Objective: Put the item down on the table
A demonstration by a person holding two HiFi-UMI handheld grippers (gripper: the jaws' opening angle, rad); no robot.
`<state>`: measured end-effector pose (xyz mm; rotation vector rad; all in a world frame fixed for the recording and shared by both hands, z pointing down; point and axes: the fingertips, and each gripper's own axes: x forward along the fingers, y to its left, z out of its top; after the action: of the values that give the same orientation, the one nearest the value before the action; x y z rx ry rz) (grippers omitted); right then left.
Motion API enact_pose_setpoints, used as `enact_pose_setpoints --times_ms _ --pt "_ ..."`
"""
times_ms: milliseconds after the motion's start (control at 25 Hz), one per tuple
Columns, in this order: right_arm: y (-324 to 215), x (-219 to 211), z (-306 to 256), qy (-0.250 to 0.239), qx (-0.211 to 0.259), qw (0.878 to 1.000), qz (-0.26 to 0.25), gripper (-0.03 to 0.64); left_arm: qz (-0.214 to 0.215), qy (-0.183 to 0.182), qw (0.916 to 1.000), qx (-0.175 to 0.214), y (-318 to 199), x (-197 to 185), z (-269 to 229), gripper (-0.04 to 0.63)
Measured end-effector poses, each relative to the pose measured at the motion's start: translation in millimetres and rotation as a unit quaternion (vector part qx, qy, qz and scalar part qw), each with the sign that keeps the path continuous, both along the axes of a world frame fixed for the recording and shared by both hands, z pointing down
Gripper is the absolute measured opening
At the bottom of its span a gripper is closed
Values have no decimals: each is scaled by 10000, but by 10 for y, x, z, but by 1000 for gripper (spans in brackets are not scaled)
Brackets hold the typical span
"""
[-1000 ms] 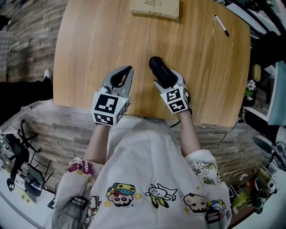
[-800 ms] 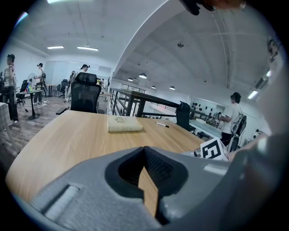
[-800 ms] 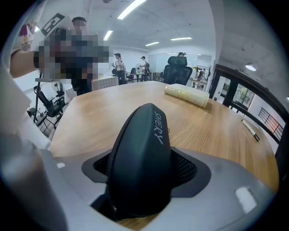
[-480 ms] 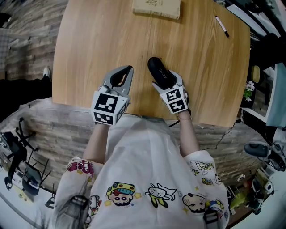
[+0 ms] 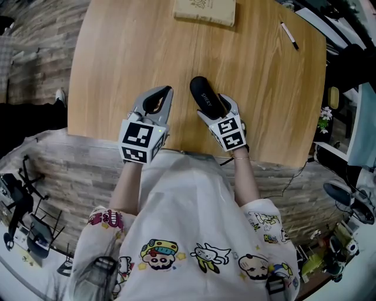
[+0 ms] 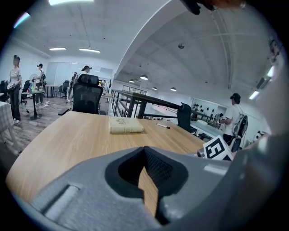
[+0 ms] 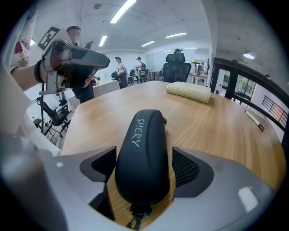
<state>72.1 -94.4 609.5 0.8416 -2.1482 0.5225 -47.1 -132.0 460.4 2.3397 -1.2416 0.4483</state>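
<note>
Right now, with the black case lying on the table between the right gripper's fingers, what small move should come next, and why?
Probably draw the right gripper straight back, away from the black case. The case seems to rest on the table, and the fingers are opening with a gap on each side, so nothing grips it.

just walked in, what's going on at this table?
A person holds a gripper in each hand over a wooden table. The black case marked SHERY sits between the fingers of the right gripper and looks to rest on the table. Those fingers are opening, with gaps on both sides of the case, so it is being let go. The left gripper is shut and empty beside it. A book and a pen lie at the far end.
</note>
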Motion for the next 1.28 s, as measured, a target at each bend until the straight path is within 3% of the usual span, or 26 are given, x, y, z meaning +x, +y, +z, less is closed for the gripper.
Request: enact_pose_setpoints --times_ms 360,720,1000,1280 --pt "-33 9 -305 -193 322 9991 174 387 24 10 9998 216 -8 -22 -145 0" --pt "-114 95 -1033 -591 1078 9909 556 368 149 69 9982 574 24 46 -438 0" --pt "-153 258 -1660 -958 1771 9748 960 311 218 122 9958 883 74 84 -704 0" --pt "-151 473 -2267 -1538 2378 9465 1544 219 308 194 9927 1152 129 110 -966 0"
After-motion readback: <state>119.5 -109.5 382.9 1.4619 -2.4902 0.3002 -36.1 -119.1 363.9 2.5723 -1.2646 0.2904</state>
